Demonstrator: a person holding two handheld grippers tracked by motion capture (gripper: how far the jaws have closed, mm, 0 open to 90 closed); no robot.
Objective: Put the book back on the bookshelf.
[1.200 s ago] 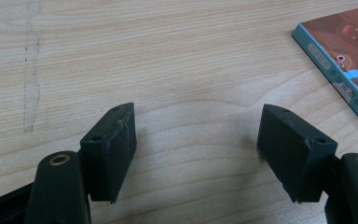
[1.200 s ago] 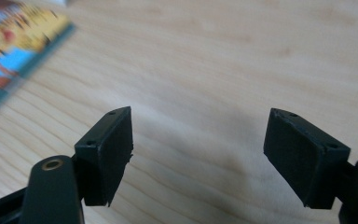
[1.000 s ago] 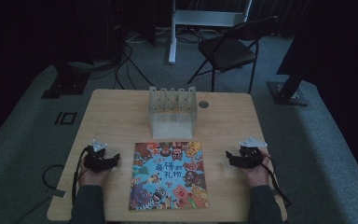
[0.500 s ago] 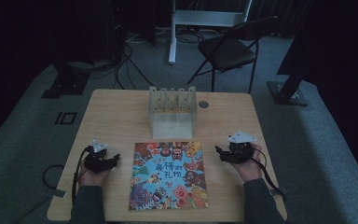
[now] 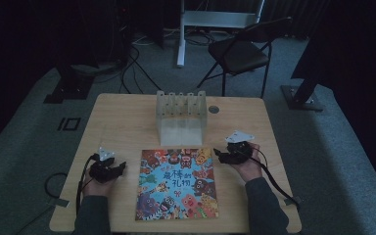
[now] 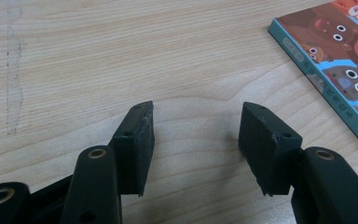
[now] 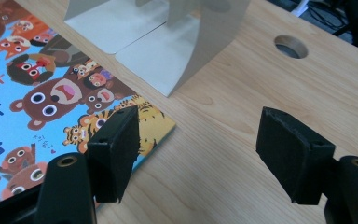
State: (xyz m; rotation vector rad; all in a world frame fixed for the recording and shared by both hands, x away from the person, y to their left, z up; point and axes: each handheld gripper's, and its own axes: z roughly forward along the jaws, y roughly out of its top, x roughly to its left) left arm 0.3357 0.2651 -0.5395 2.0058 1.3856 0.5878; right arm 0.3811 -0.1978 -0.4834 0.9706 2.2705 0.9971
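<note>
- Dim room, pale wooden surface: on it the picture book lies flat and closed, cover up, at the near middle, between our two hands.
- We judge the work barely begun: the book is untouched, and nothing stands in the slotted rack just behind it, whose slots are bare.
- What seems left is nearly everything: get hold of the book, lift it off the surface, and probably stand it in the rack.
- Our right gripper is close to the book's far right corner; in the right gripper view its fingers stand wide apart with bare wood between them, one finger over the corner's edge. They have just been closing a little, gripping nothing.
- Our left gripper sits beside the book's left edge, apart from it. In the left gripper view its fingers stand apart over bare wood with the book off to one side; they have just been closing, with nothing between them.
- The surface is light wood with a round cable hole right of the rack, and a faint pencil-like line shows in the left gripper view.
- Beyond the surface we see grey carpet, a black folding chair, a white stand, dark stand bases and loose cables on the floor.
</note>
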